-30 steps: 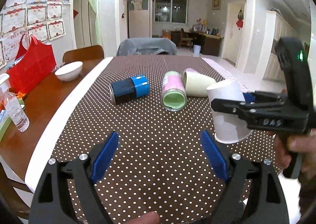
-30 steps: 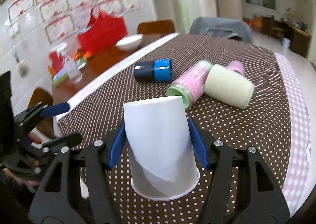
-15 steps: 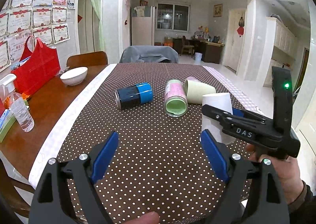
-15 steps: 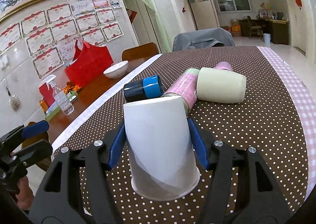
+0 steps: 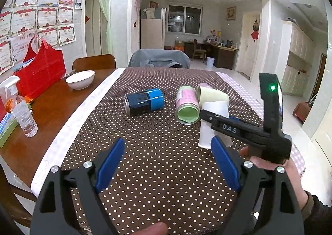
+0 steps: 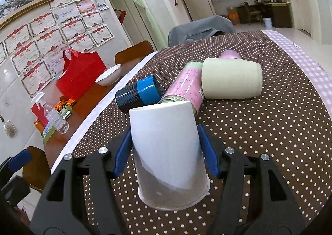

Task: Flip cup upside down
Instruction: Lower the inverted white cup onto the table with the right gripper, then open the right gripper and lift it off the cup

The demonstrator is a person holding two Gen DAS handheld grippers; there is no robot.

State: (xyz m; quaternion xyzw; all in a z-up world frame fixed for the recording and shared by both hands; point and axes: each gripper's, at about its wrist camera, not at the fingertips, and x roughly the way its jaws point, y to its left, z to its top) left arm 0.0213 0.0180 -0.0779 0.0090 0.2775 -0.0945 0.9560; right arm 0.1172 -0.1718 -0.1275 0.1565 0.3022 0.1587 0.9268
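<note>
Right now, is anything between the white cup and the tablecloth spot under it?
Nothing visible. The right gripper holds the white cup mouth down over bare dotted tablecloth. The pink-and-green can lies just behind it, not underneath.

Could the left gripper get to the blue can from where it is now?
Probably yes: the left gripper is open and empty, and only bare tablecloth lies between it and the blue can.
</note>
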